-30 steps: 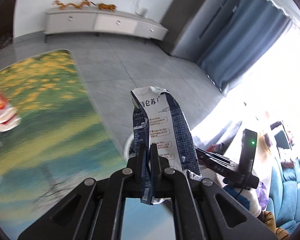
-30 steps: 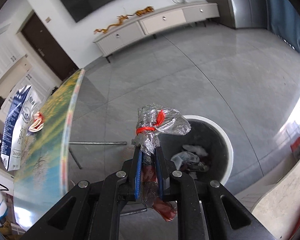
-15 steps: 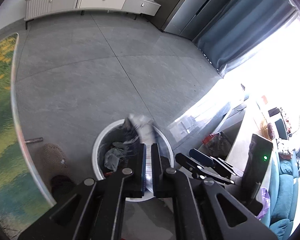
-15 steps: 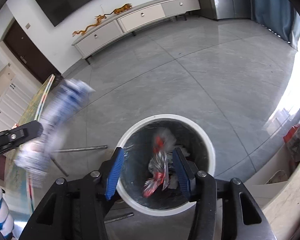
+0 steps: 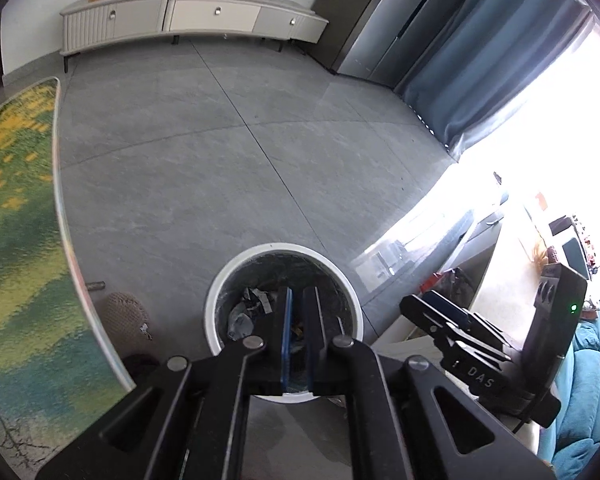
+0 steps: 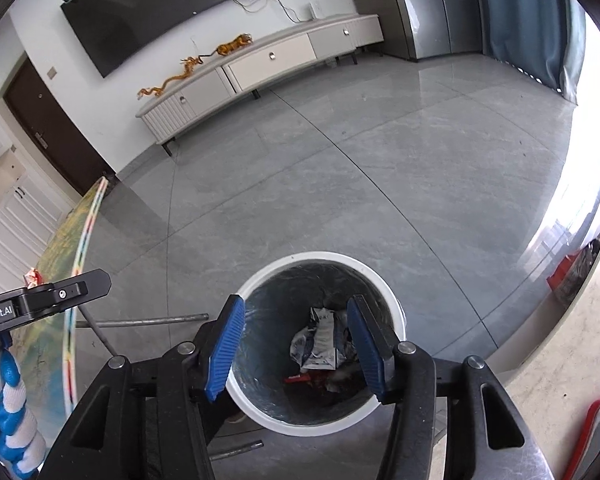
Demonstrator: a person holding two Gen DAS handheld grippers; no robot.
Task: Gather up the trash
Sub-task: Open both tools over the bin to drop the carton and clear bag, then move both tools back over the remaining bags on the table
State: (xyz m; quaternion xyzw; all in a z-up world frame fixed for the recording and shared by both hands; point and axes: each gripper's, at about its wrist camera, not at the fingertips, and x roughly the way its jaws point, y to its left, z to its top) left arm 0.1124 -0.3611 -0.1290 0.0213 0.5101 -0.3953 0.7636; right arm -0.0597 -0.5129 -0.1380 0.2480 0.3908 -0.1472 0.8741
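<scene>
A round white trash bin (image 5: 220, 300) with a dark liner stands on the grey floor below both grippers; it also shows in the right wrist view (image 6: 392, 300). Crumpled wrappers and a blue-and-white snack bag (image 6: 320, 340) lie inside it. My left gripper (image 5: 298, 308) hangs over the bin with its jaws nearly together and nothing between them. My right gripper (image 6: 296, 320) is open wide and empty above the bin. A red-and-white wrapper (image 6: 32, 278) lies on the table at the left.
A glass table with a green and yellow top (image 5: 16, 220) lies to the left, its edge close to the bin. A woven pouf (image 5: 126, 316) sits under it. A white TV cabinet (image 6: 260, 64) stands at the far wall. Blue curtains (image 5: 480, 48) hang at the right.
The left gripper swung from the table to over the bin and let go of the blue-and-white bag. The right gripper opened and dropped the clear plastic wrapper into the bin.
</scene>
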